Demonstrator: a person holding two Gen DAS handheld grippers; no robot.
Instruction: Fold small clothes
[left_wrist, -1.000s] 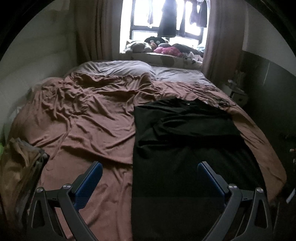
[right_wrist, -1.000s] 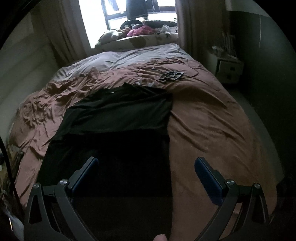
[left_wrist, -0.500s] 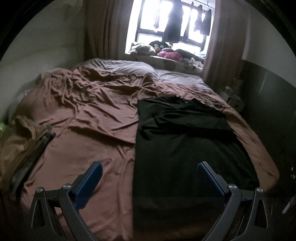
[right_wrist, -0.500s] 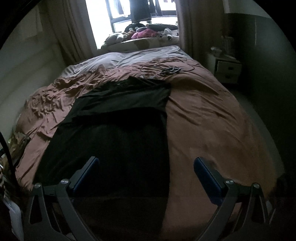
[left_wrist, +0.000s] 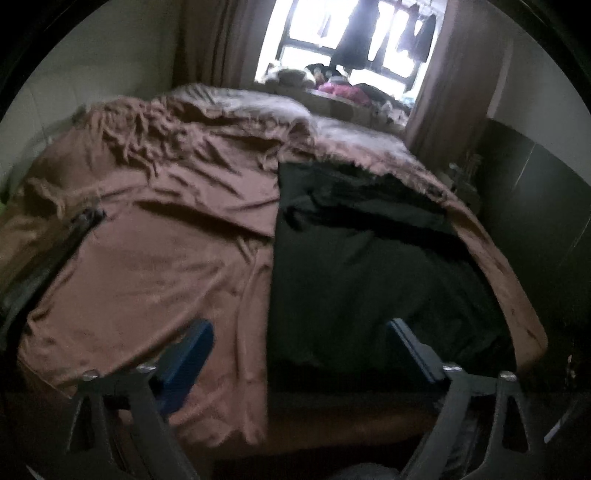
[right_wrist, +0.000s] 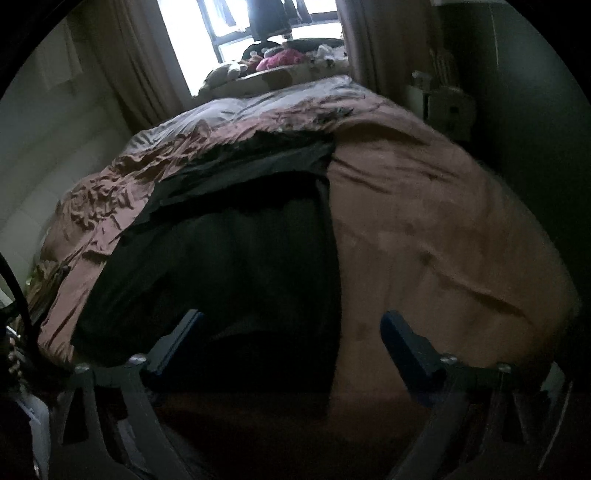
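Observation:
A black garment (left_wrist: 369, 254) lies flat on the brown bedsheet (left_wrist: 155, 258), its far part folded over; it reaches the bed's near edge. In the right wrist view the black garment (right_wrist: 236, 258) fills the left-centre of the bed. My left gripper (left_wrist: 301, 347) is open and empty, at the bed's foot, straddling the garment's left edge. My right gripper (right_wrist: 291, 332) is open and empty, near the garment's lower right edge, above the brown bedsheet (right_wrist: 436, 229).
A tan and dark cloth pile (left_wrist: 40, 243) lies at the bed's left edge. Stuffed toys and clothes (left_wrist: 340, 86) sit on the window sill. A nightstand (right_wrist: 447, 107) stands to the right of the bed. A dark wall panel (left_wrist: 535, 206) is at the right.
Both grippers have drawn back and dropped toward the foot of the bed, so its near edge now shows. The garment has not moved. Both stay open.

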